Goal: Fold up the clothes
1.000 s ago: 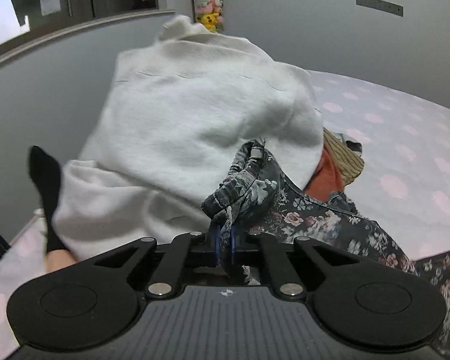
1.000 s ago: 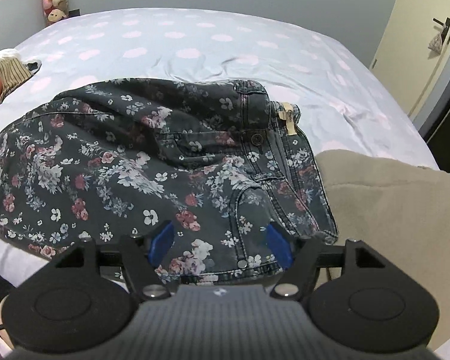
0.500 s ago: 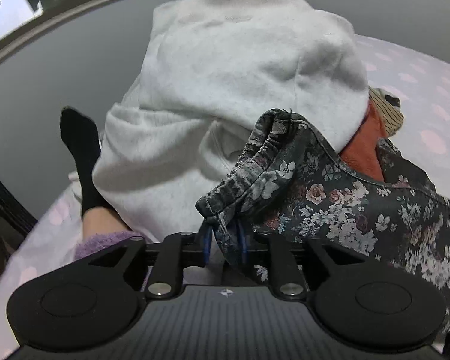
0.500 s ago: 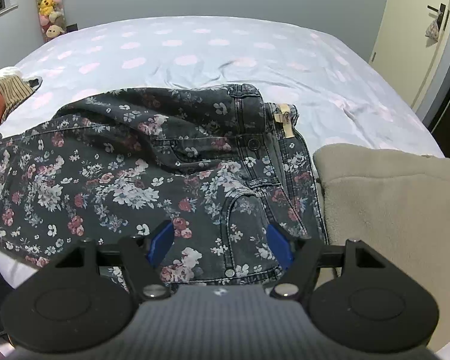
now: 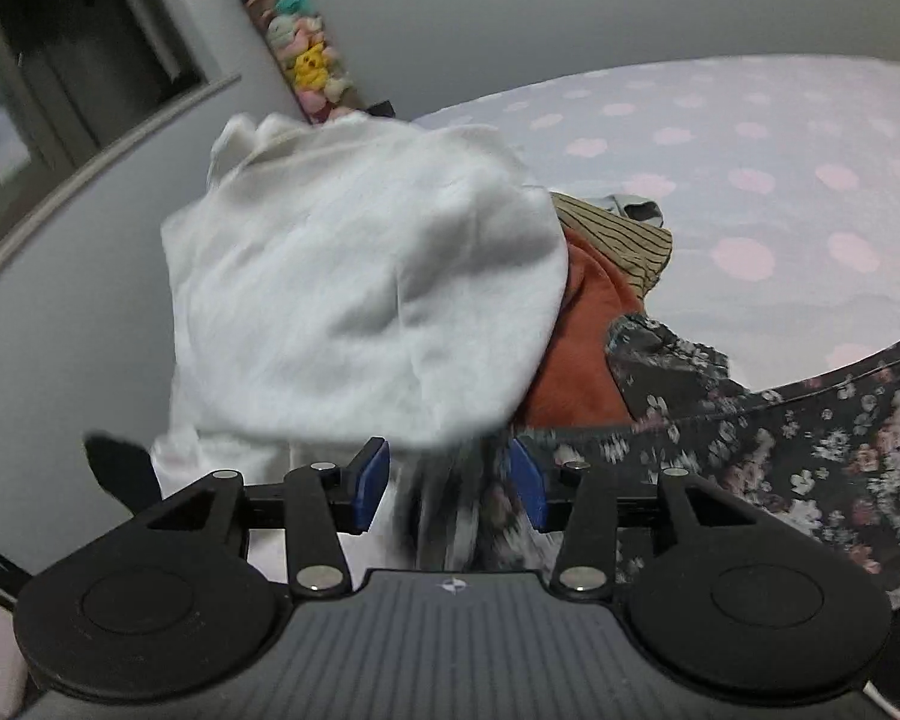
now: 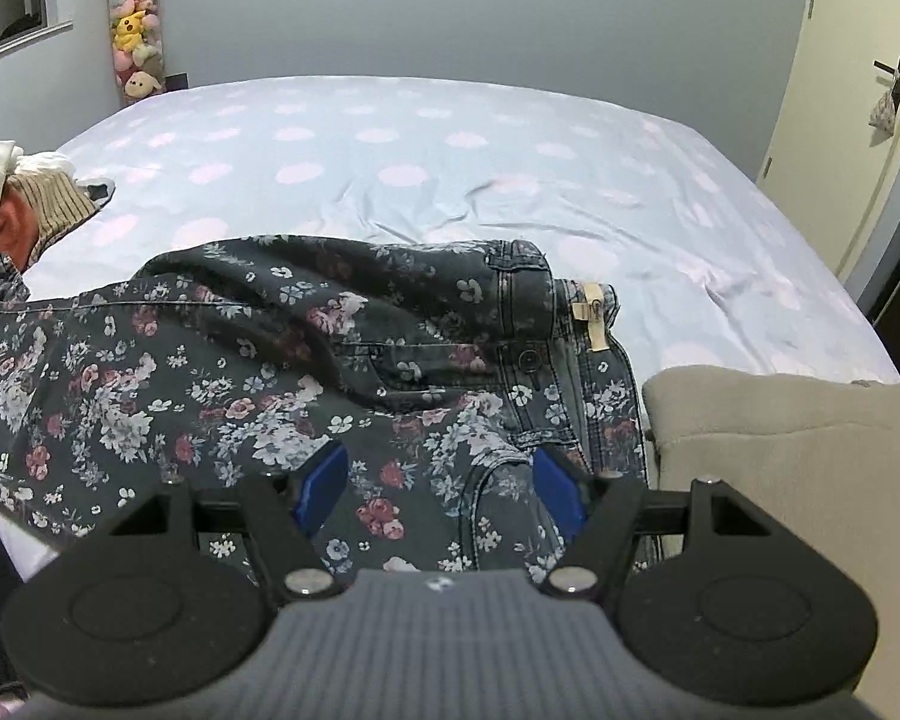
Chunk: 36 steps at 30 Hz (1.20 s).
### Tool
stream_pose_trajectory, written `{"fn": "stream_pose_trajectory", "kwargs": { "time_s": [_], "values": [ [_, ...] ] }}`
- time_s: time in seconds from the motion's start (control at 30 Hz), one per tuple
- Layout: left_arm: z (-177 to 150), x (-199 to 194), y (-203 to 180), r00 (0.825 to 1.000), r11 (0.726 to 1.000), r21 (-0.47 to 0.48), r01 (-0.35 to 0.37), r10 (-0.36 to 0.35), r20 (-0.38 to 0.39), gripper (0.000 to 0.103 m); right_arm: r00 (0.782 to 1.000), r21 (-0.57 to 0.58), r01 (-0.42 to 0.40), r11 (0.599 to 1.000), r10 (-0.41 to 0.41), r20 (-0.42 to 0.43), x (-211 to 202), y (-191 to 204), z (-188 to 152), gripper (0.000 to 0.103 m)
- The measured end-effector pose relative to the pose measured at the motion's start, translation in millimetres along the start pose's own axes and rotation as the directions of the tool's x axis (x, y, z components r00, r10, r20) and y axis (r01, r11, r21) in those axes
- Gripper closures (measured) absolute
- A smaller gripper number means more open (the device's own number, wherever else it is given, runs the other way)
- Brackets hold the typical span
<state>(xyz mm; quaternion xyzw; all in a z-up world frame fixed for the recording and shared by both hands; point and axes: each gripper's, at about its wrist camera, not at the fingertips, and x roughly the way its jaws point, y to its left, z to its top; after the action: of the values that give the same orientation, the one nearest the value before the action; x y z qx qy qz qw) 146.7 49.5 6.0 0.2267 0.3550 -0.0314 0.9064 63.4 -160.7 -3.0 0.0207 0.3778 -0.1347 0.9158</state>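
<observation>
Released since the earlier frame, the hem of the floral jeans (image 5: 780, 438) now lies blurred between the parted fingers of my left claw (image 5: 447, 480), gripping nothing, beside the white sweatshirt (image 5: 360, 300); that leg end looks set down. Right view: my right claw (image 6: 438, 480) hovers wide open, empty, over the jeans' waistband on the dotted bedsheet (image 6: 450, 150). No legible writing anywhere.
</observation>
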Motion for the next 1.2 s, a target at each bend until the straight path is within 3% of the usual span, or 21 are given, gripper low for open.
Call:
{"fn": "stream_pose_trajectory", "kwargs": {
  "time_s": [0.2, 0.37, 0.67, 0.83, 1.1, 1.2],
  "values": [
    [25.9, 22.1, -11.5, 0.995, 0.995, 0.016, 0.100, -0.100, 0.014, 0.057, 0.999, 0.030, -0.014, 0.999, 0.015, -0.032, 10.1, -7.0, 0.1, 0.029],
    [47.9, 55.3, -46.8, 0.982, 0.976, 0.109, 0.188, -0.190, 0.001, 0.054, 0.998, 0.066, -0.052, 0.997, 0.055, -0.044, 24.1, -16.3, 13.2, 0.029],
    [74.2, 141.5, -97.0, 0.970, 0.950, 0.211, 0.229, -0.207, -0.124, 0.051, 0.998, 0.171, -0.050, 0.984, 0.057, -0.034, 65.6, -67.1, 87.4, 0.026],
    [76.0, 176.0, -108.8, 0.961, 0.950, 0.200, 0.239, -0.201, -0.192, 0.051, 0.993, 0.282, -0.070, 0.957, 0.092, -0.068, 113.0, -94.0, 137.0, 0.025],
    [74.3, 207.2, -120.9, 0.949, 0.960, 0.145, 0.240, -0.201, -0.242, 0.054, 0.948, 0.365, -0.073, 0.928, 0.179, -0.265, 215.6, -95.4, 171.4, 0.028],
    [75.1, 210.8, -119.5, 0.943, 0.962, 0.099, 0.254, -0.224, -0.246, 0.063, 0.911, 0.399, -0.064, 0.915, 0.217, -0.351, 240.4, -91.0, 166.3, 0.049]
  ]
}}
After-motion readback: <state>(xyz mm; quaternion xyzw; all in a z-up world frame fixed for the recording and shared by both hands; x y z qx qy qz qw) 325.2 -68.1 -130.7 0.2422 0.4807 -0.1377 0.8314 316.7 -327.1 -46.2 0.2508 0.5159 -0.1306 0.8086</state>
